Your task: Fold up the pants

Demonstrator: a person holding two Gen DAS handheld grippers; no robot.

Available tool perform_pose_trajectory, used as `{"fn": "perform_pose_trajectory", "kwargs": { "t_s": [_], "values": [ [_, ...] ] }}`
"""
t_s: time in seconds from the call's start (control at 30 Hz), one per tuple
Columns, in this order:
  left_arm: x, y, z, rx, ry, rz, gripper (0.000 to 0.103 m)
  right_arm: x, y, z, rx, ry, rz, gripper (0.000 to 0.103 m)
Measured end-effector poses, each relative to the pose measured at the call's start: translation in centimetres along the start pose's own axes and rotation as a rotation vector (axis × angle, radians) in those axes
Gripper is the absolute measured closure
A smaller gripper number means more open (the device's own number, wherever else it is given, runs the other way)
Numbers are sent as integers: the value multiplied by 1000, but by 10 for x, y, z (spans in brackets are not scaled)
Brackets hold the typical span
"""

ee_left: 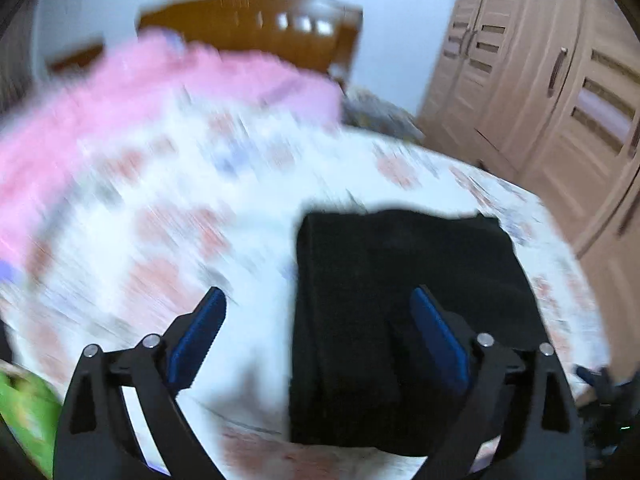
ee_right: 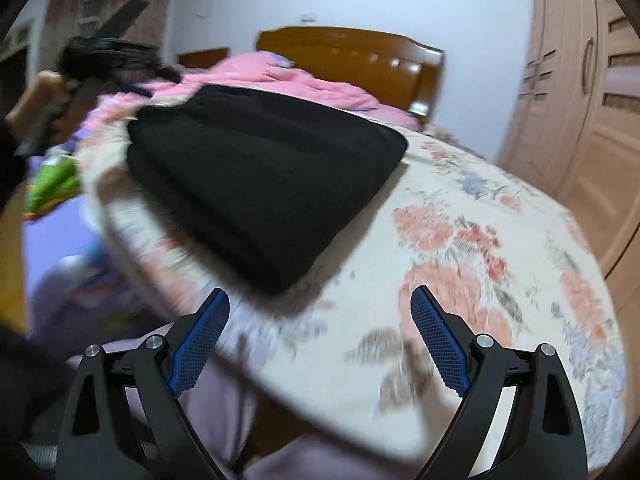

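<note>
The black pants (ee_left: 400, 280) lie folded into a thick rectangle on the floral bedspread (ee_left: 180, 220). My left gripper (ee_left: 318, 292) hovers open over the pants' left edge. Its right pad (ee_left: 438, 336) shows against the black cloth and its left pad (ee_left: 200, 340) over the sheet, with nothing pinched. In the right wrist view the pants (ee_right: 264, 176) lie ahead and to the left. My right gripper (ee_right: 320, 292) stands open just short of their near corner, with only the bedspread (ee_right: 460, 260) between its fingers. The left gripper (ee_right: 108, 52), held by a hand (ee_right: 36, 96), shows blurred at the upper left.
A pink quilt (ee_right: 288, 76) is heaped at the head of the bed before a wooden headboard (ee_right: 352, 52). Beige wardrobe doors (ee_left: 560, 92) stand close on the right. A green item (ee_right: 52, 184) and purple cloth (ee_right: 80, 280) lie off the bed's left edge.
</note>
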State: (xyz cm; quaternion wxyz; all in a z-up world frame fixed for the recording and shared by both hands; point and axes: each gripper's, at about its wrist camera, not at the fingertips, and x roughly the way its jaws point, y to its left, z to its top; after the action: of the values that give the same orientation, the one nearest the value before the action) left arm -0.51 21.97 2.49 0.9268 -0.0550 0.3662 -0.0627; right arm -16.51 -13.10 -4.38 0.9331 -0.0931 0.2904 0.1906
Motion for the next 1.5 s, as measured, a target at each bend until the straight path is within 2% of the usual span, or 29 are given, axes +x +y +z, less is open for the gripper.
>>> {"fn": "perform_pose_trajectory", "kwargs": {
  "t_s": [0.03,0.07,0.1,0.17,0.23,0.3,0.4,0.5,0.63,0.7,0.8,0.87,0.9,1.0,1.07,1.13,1.2,1.23,1.3,1.4,1.5],
  "values": [
    [-9,-6,6,21,-32,-9,3,-4,-6,2,24,-11,21,15],
    [-12,-11,10,32,-41,-32,2,-5,-17,11,63,-20,55,15],
    [-11,-21,15,51,-34,-70,2,-4,-22,19,76,-27,53,15],
    [-1,-41,23,89,-4,-94,2,5,-29,46,75,-63,52,15],
    [19,-66,32,146,30,-106,2,19,-34,74,68,-97,101,15],
    [37,-81,35,172,72,-121,2,48,-41,105,88,-83,169,15],
    [78,-89,32,201,131,-66,2,95,-50,143,162,-23,206,15],
    [109,-76,13,196,199,-17,2,131,-50,165,206,18,207,14],
    [116,-63,0,167,210,-18,2,169,-40,175,171,105,288,14],
    [117,-61,0,157,218,-18,2,193,-42,177,155,181,276,14],
    [115,-62,-1,158,205,-13,2,221,-67,171,234,255,231,14],
    [114,-63,-2,161,193,-10,2,227,-85,167,351,250,287,14],
    [114,-63,-2,160,188,-8,2,226,-87,169,367,245,281,15],
    [113,-62,-2,154,186,-7,2,207,-84,182,370,180,190,14],
    [113,-62,-2,154,186,-7,2,205,-81,187,384,157,255,13],
    [113,-62,-2,154,184,-3,2,217,-72,188,343,208,266,13],
    [113,-62,-2,153,184,-3,2,240,-62,178,275,312,247,11],
    [114,-62,-2,152,184,-4,2,243,-64,176,272,302,245,11],
    [114,-62,-2,151,187,-6,2,238,-74,178,343,262,240,12],
    [114,-61,-1,143,193,-14,2,219,-79,181,411,204,204,12],
    [115,-59,-1,128,194,-30,2,185,-72,180,405,133,256,11]
  ]
}}
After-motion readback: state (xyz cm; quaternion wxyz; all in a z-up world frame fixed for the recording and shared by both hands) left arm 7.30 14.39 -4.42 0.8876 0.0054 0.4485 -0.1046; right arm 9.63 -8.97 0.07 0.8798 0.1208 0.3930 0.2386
